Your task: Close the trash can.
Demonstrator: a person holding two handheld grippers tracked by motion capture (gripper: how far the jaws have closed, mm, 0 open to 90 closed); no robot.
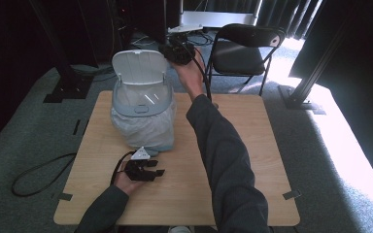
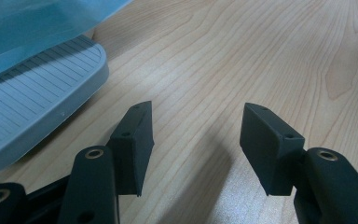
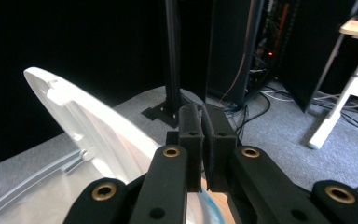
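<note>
A pale blue pedal bin [image 1: 143,104] lined with a clear bag stands at the back left of the wooden table [image 1: 243,145], its white lid [image 1: 141,68] raised. Up beside the lid's right top corner, my right gripper [image 1: 175,51] has its jaws together on nothing. In the right gripper view, that gripper [image 3: 201,135] is shut just past the lid [image 3: 88,130]. My left gripper [image 1: 158,170] lies low on the table in front of the bin. In the left gripper view, it [image 2: 196,144] is open over bare wood, beside the ribbed pedal [image 2: 37,107] and the bag [image 2: 28,28].
A black folding chair [image 1: 245,48] stands behind the table. Black stand bases [image 1: 68,87] [image 1: 301,97] sit on the carpet at either side. A cable [image 1: 34,174] loops on the floor at the left. A white table leg [image 3: 340,93] shows beyond the right gripper.
</note>
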